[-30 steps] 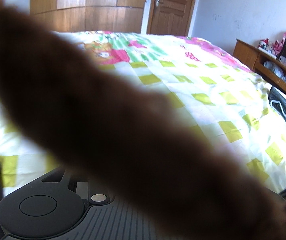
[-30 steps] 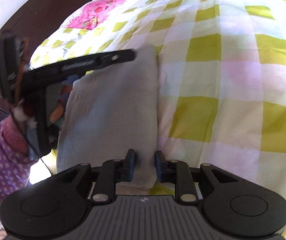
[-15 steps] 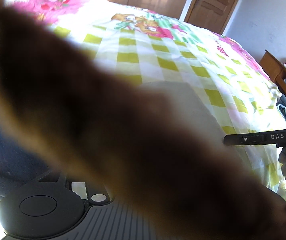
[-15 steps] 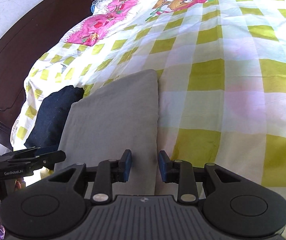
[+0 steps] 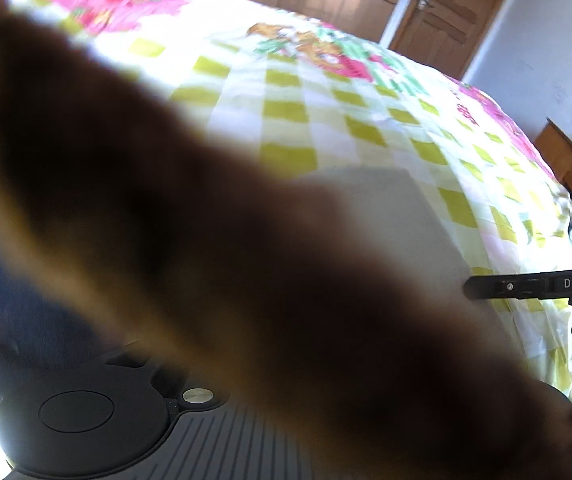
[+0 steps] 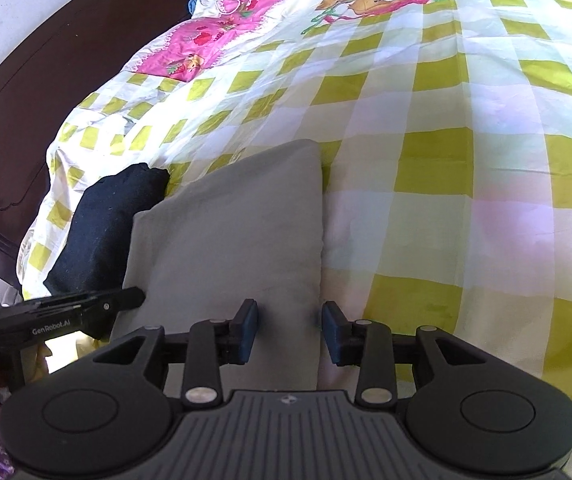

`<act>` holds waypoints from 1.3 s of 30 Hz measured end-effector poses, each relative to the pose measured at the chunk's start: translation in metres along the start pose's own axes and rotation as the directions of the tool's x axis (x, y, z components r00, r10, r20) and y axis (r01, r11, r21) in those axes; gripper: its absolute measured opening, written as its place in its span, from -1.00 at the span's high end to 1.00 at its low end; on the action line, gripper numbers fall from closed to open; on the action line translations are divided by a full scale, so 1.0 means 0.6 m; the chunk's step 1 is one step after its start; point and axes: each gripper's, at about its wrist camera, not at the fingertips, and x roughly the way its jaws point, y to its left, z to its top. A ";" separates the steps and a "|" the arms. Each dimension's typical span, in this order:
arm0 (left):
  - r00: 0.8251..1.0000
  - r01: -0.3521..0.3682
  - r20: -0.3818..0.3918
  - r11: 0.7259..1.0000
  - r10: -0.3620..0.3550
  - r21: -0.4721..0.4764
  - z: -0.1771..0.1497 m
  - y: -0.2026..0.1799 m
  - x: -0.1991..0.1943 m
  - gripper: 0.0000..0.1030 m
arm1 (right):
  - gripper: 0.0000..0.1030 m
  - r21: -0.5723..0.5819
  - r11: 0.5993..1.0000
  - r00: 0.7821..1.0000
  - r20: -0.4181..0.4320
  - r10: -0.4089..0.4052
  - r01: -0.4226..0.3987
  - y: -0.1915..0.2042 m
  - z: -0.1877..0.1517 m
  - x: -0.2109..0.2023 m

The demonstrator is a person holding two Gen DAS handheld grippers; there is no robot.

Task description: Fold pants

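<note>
Grey pants (image 6: 237, 232) lie folded in a neat rectangle on the checked bed sheet (image 6: 466, 160). They also show in the left wrist view (image 5: 398, 216). My right gripper (image 6: 289, 330) is open and empty, its jaws hovering over the near edge of the pants. The left gripper (image 6: 133, 300) reaches in from the left beside the pants' near left corner; its jaws look together. In the left wrist view a blurred brown mass (image 5: 205, 260) covers the lens and hides that gripper's fingers. The right gripper's finger (image 5: 526, 286) shows there at the right.
A dark navy folded garment (image 6: 105, 224) lies just left of the grey pants near the bed's edge. A dark wooden headboard (image 6: 45, 80) stands at the left. A wooden door (image 5: 450, 16) and a side cabinet (image 5: 566, 160) stand beyond the bed.
My right gripper has let go of the grey pants and opened wider, backing off a little. The left gripper has swung down to the pants' near left corner.
</note>
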 end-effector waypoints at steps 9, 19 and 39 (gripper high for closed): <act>0.998 0.005 0.062 1.000 -0.005 0.001 0.006 0.005 -0.029 0.87 | -0.04 -0.020 1.000 1.000 -0.006 0.023 -0.023 0.002 0.005 0.010; 1.000 0.017 0.012 0.998 -0.016 -0.054 0.001 0.008 -0.011 0.61 | -0.08 -0.029 0.999 0.999 -0.022 0.046 -0.046 0.006 0.005 0.022; 0.991 0.026 0.131 1.000 -0.027 0.009 -0.048 -0.025 -0.040 0.60 | -0.08 -0.369 0.926 0.984 -0.124 -0.131 0.077 0.309 0.055 0.163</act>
